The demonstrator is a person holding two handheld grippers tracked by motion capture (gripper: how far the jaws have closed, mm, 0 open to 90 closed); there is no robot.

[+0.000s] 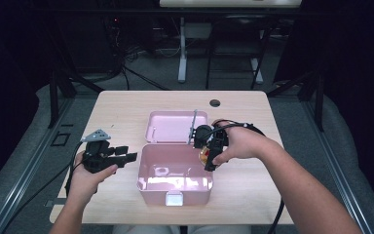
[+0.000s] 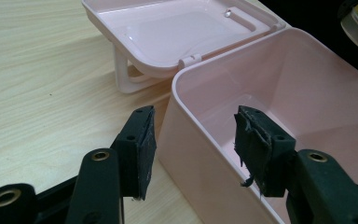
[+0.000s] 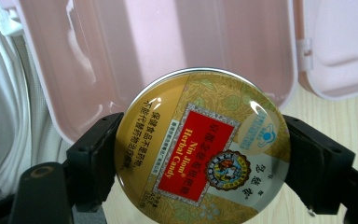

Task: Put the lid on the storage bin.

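A pink plastic box (image 1: 175, 187) stands open at the table's front middle, its lid (image 1: 175, 126) lying flat behind it. My right gripper (image 1: 207, 155) is shut on a round gold candy tin (image 3: 201, 151) with a red label, held over the box's right rim (image 3: 42, 93). In the high view the tin (image 1: 203, 156) peeks out just inside that rim. My left gripper (image 1: 126, 153) is open at the box's left side. Its two jaws straddle the left wall (image 2: 191, 126), one outside and one inside, with the pads apart from it. The box (image 2: 307, 88) is empty inside.
The light wooden table (image 1: 121, 112) has a round cable hole (image 1: 215, 103) at its far edge. Black cables trail from both grippers off the front. Desk legs and dark floor lie beyond the table. A white garment (image 3: 0, 116) of the person shows beside the box.
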